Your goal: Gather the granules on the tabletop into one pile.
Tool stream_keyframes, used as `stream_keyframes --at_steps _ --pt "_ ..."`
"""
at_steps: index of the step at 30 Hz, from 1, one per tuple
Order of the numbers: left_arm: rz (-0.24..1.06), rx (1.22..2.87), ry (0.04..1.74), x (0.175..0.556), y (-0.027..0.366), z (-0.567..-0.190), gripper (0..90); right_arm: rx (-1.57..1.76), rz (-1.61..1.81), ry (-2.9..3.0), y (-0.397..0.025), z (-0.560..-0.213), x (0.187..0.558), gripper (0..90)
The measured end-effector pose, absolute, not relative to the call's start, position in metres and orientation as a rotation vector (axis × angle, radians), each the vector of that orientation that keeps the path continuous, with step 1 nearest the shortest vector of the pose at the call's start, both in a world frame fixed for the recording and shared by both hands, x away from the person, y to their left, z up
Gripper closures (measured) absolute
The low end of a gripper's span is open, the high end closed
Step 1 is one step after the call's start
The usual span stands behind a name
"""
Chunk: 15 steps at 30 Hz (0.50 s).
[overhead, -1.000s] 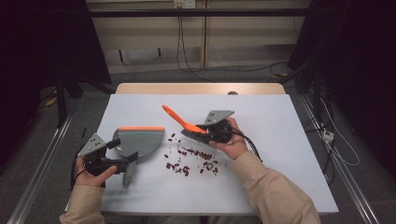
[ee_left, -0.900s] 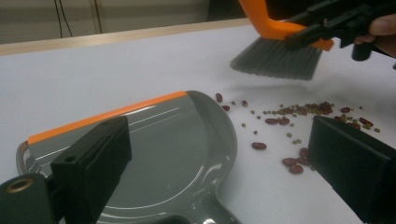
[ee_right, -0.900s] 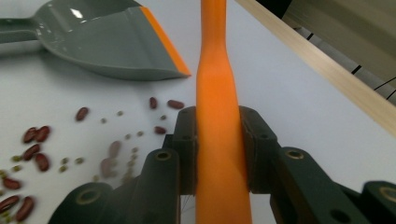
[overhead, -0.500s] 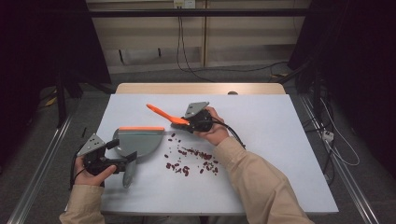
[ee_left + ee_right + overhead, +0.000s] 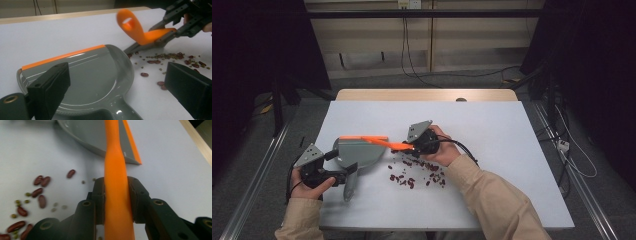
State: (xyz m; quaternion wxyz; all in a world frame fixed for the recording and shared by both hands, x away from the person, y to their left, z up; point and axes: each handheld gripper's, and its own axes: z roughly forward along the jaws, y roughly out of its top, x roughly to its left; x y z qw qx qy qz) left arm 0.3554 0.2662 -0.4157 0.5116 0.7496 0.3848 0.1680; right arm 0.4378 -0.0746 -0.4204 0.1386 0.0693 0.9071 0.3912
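Note:
A grey dustpan [image 5: 357,154] with an orange lip [image 5: 62,56] lies flat on the white table at the left. My left gripper [image 5: 343,176] stands open, one jaw on each side of the pan's handle [image 5: 117,113] without touching it. My right gripper [image 5: 409,146] is shut on an orange brush handle [image 5: 116,177]. The handle points left, and its looped end [image 5: 130,25] hangs over the pan's rim. Red and small green beans [image 5: 417,172] are scattered on the table just right of the pan, below my right gripper [image 5: 175,30].
The white table top [image 5: 512,145] stretches bare to the right and toward the back, ending at a wooden strip [image 5: 427,95]. Cables trail on the floor [image 5: 572,150] beyond the right edge. The person's sleeved right forearm [image 5: 492,195] crosses the front of the table.
My right gripper has carried the brush left and down, from above the table's middle to the pan's rim beside the beans. The left gripper and the dustpan have hardly moved.

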Motion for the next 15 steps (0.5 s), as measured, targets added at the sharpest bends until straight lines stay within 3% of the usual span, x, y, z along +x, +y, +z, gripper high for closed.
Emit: stream_keyframes --at_steps 15 --pt "0.412 1.804 0.926 0.355 0.265 -0.414 6.5 0.187 1.170 2.637 -0.084 -0.415 0.412 71.0"
